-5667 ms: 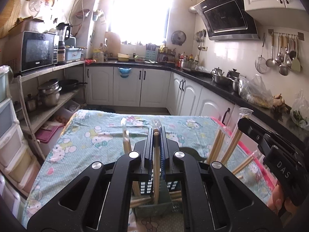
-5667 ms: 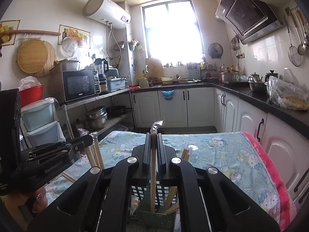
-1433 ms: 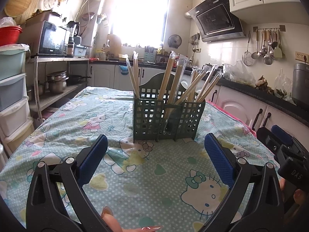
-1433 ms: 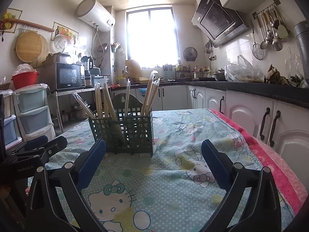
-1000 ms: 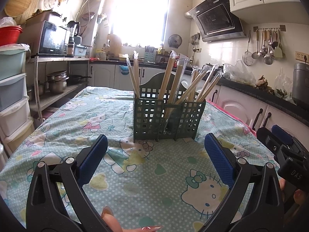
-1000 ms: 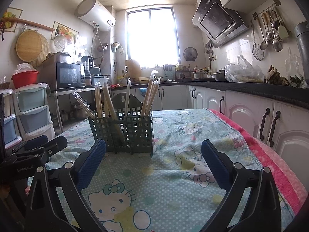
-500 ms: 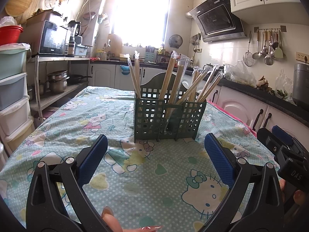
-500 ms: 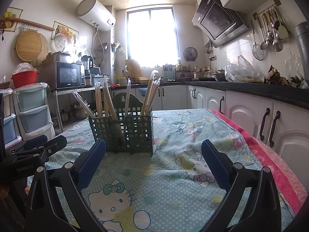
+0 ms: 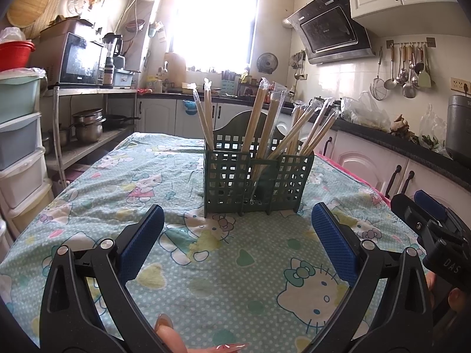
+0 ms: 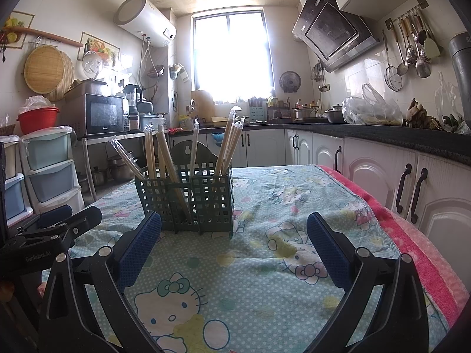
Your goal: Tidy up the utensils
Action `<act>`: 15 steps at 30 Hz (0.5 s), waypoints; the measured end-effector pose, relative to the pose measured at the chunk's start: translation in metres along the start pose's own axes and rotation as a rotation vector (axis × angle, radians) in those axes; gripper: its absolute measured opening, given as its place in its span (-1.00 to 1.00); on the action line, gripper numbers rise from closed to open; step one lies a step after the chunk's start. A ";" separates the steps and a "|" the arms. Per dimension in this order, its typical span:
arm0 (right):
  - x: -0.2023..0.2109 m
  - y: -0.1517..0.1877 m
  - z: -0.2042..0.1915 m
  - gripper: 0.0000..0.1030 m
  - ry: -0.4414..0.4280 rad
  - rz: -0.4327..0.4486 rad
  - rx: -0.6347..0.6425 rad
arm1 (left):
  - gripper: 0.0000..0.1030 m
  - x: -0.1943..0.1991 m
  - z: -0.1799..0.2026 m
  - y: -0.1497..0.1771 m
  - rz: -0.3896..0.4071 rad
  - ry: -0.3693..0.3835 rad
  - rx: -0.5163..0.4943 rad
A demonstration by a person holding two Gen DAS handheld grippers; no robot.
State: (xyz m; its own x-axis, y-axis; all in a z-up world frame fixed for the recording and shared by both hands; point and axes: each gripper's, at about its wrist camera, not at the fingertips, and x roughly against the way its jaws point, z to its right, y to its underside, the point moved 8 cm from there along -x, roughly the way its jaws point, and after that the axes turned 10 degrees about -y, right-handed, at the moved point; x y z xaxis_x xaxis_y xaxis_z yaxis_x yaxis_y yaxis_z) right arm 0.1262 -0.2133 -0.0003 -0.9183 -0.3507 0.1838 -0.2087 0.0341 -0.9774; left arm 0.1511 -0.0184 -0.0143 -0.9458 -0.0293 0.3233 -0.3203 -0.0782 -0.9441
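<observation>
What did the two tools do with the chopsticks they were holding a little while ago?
Both let go. The left tool and right tool, each shut on a wrapped chopstick over the green basket before, are now open, empty and pulled back toward the near end of the table. The chopsticks stand in the basket. In the last second or so, nothing visibly moved.

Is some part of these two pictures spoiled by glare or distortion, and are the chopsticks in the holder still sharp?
Left wrist view: the window is blown out white, hazing the wall around it; the wrapped chopsticks and green holder stay sharp. Right wrist view: the same window glares; fisheye bends the cabinets near the edge; the holder is clear.
</observation>
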 end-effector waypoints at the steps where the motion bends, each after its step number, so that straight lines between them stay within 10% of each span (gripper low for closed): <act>1: 0.000 0.000 0.000 0.87 0.000 0.000 0.000 | 0.79 0.000 -0.001 0.000 0.000 0.000 0.000; 15: 0.000 0.000 0.000 0.87 0.000 -0.001 0.000 | 0.80 0.000 0.000 0.000 -0.003 -0.002 0.002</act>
State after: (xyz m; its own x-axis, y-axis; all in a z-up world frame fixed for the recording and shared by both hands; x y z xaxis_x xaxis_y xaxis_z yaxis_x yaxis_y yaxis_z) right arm 0.1265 -0.2136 0.0000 -0.9182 -0.3505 0.1845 -0.2092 0.0336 -0.9773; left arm 0.1510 -0.0185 -0.0148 -0.9447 -0.0310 0.3265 -0.3232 -0.0806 -0.9429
